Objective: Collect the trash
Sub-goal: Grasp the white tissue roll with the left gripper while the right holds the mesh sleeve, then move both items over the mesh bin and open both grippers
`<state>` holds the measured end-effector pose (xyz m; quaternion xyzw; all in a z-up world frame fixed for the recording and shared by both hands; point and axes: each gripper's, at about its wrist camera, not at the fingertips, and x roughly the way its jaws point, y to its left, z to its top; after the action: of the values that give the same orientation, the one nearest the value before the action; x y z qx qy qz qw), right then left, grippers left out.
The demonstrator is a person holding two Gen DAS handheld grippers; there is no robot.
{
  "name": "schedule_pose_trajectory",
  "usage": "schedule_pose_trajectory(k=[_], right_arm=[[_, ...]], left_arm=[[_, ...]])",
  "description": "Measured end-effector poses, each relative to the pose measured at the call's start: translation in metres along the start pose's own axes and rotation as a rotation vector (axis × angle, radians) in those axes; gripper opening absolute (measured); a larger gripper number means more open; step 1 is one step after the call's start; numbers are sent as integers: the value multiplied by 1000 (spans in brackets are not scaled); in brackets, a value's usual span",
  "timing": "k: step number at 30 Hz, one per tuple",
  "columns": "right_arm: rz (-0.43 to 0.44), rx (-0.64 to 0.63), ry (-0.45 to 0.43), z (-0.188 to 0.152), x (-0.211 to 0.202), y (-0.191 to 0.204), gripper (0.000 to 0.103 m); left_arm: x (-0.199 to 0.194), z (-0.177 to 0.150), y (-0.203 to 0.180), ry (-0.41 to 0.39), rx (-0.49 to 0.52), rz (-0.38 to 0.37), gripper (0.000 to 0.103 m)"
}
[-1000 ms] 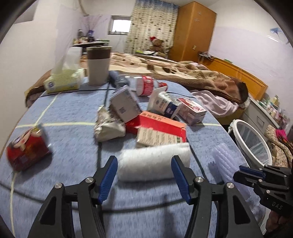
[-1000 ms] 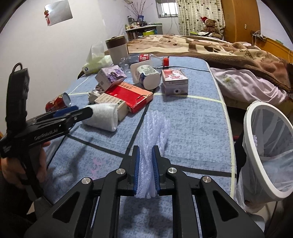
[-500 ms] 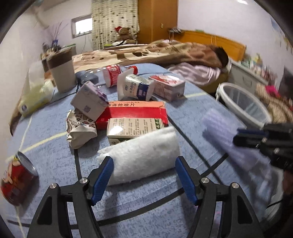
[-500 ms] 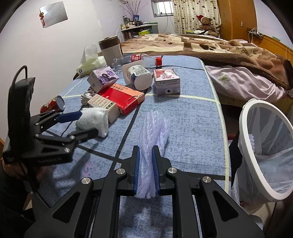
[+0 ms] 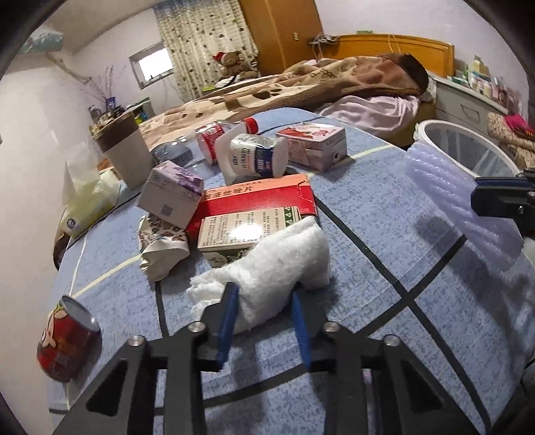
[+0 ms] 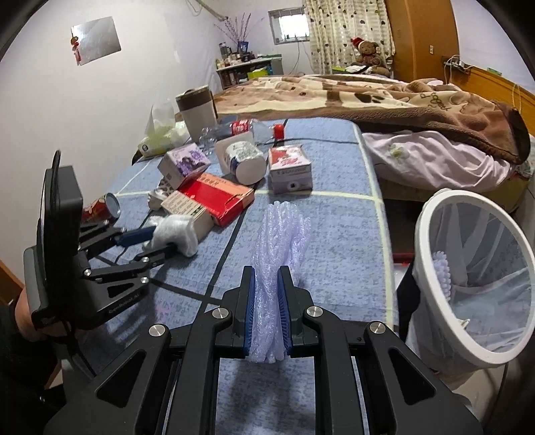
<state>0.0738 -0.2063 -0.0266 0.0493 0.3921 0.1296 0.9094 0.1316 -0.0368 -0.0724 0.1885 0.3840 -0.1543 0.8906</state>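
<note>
Two tongs hold trash: left tongs [image 5: 264,311] have just squeezed fluffy white wadding [image 5: 277,264]; right tongs [image 6: 267,311] pinch bumpy clear bubble wrap [image 6: 277,247], bin [image 6: 468,344] at three o'clock.

a home bedroom: bed [image 6: 384,97] with brown blanket at 1 o'clock, wooden wardrobe [image 6: 421,33], curtained window [image 6: 291,23], teddy bear [image 6: 366,50].

tissue pack [image 5: 83,207] print perhaps unreadable, blurred

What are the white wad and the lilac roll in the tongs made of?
White wad: soft fibrous padding, cotton-like or fleece; fuzzy matte surface, dents where pinched. Lilac roll: likely foam or bubble-type plastic wrap; translucent, ribbed, slightly glossy.
</note>
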Motion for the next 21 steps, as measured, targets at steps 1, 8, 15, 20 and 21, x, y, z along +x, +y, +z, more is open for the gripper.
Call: schedule_pose_trajectory(k=[1, 8, 15, 20, 21], right_arm=[[-3, 2, -8, 1, -2, -1, 14], [-24, 20, -46, 4, -11, -11, 14], [-47, 33, -85, 6, -23, -22, 14], [-72, 54, -109, 3, -34, -36, 14], [-79, 60, -114, 2, -36, -39, 14]], left_arm=[[-3, 0, 0, -4, -13, 3, 22], [-23, -1, -4, -45, -117, -59, 16], [-43, 11, -24, -83, -159, -149, 16], [-48, 26, -42, -96, -161, -205, 16], [-48, 29, -44, -96, -160, -209, 16]])
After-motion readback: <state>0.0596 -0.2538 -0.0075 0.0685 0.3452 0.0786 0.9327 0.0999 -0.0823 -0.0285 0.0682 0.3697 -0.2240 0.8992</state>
